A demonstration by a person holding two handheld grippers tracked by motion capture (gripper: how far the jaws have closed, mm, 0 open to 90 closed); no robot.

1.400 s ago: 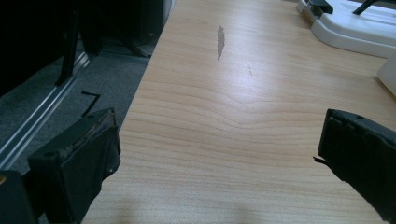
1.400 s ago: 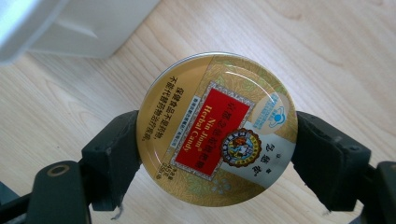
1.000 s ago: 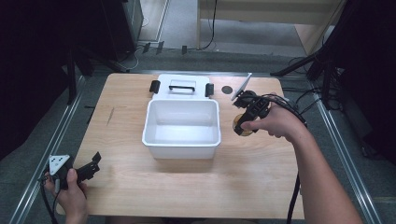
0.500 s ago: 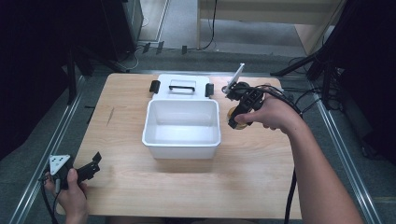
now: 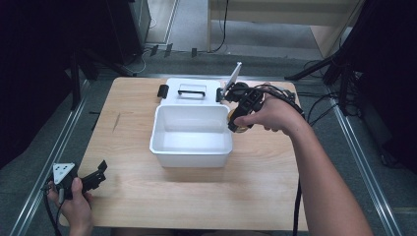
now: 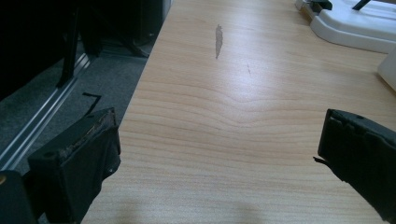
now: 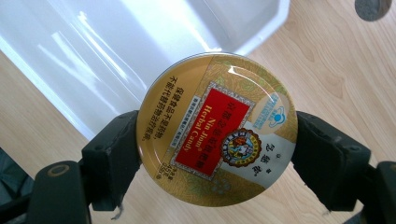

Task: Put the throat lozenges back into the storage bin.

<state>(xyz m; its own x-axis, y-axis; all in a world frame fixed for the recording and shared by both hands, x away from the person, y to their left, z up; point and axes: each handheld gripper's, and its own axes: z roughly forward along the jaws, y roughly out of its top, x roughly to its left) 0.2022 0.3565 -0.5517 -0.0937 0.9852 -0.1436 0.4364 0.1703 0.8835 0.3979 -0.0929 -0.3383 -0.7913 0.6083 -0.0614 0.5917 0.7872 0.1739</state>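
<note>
Your right hand sits right of centre in the upper half of the high view, forearm running up from the bottom right corner. It carries the right gripper, tipped downward, jaws clamped from both sides on a round tin in the right gripper view. Your left hand is in the lower left corner of the high view, holding the left gripper low and roughly level. Its jaws stand wide apart at the bottom corners of the left gripper view.
</note>
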